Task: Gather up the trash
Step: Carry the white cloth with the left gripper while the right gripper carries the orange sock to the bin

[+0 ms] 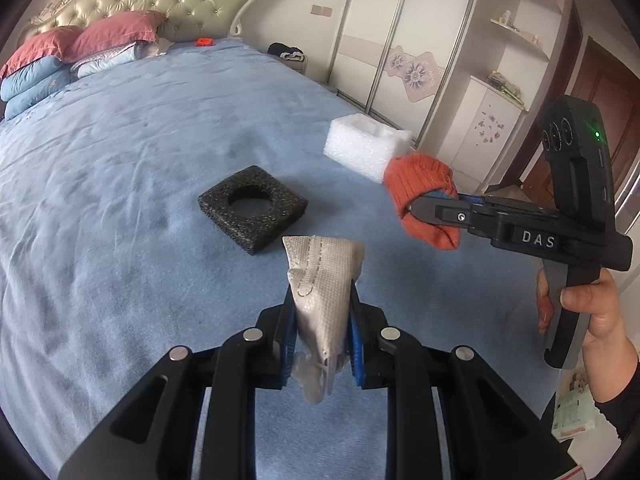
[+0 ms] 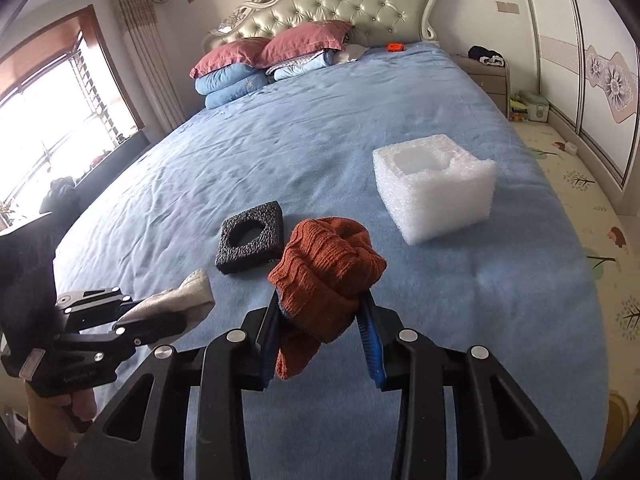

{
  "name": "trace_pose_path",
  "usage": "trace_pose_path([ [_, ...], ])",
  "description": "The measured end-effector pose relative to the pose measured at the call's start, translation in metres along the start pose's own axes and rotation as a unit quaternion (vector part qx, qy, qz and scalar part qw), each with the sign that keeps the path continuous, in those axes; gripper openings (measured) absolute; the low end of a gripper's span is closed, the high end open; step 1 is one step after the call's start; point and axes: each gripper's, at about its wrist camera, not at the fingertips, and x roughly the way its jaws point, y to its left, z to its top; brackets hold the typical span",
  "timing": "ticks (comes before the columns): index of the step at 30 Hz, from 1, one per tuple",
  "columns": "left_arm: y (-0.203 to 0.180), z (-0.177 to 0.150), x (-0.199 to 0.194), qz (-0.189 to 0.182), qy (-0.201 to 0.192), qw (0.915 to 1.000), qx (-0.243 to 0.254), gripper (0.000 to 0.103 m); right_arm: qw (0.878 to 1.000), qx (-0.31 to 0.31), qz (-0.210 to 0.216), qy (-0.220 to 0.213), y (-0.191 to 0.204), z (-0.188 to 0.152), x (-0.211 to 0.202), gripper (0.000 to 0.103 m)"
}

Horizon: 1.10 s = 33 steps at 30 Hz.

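At the bottom centre of the left wrist view, the left gripper [image 1: 322, 316] is closed on a grey-white woven bag [image 1: 324, 276]. The fingers pinch its lower part, and a clear plastic scrap hangs loose below the pads. That loose end is the likeliest thing to slip out or snag if the bag is swung fast. The bag itself is limp, so it may also slide down between the pads under a jerk.

At the bottom centre of the right wrist view, the right gripper [image 2: 320, 312] is clamped on a bunched orange knit [image 2: 326, 276]. One fold dangles below the left finger. Only part of the bundle sits between the pads, so it could unroll and drop onto the bed [image 2: 460, 300]. Whether it counts as trash I cannot tell.

Both tools are full, so nothing more can be picked up until one is emptied. No bin shows in either view.

Farther up, at mid-frame, the black foam [image 2: 250, 242] with a round hole lies flat on the bed. To its right, the white foam [image 2: 434, 192] block stands beyond the knit. It is bulky and light, and a narrow pinch on its wall could crush it or let it tip.
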Motion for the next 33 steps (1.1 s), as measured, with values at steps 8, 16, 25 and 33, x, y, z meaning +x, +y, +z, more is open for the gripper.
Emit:
trace_pose_path([
  [8,-0.058,0.005,0.003,-0.021,-0.002,0.9993,0.03,0.023,0.999,0.026,-0.01,-0.039,-0.03,-0.027,-0.066,0.035],
  [16,-0.136,0.012,0.03,-0.058,0.015,0.9955,0.074,0.023,0.997,0.054,-0.03,-0.054,-0.079,-0.065,-0.118,0.035],
  [25,-0.226,0.021,0.082,-0.102,0.047,0.9854,0.128,0.023,0.988,0.101,-0.085,-0.074,-0.15,-0.108,-0.176,0.035],
  [33,-0.297,0.022,0.132,-0.135,0.089,0.9715,0.173,0.023,0.976,0.159,-0.132,-0.075,-0.216,-0.157,-0.214,0.035],
])
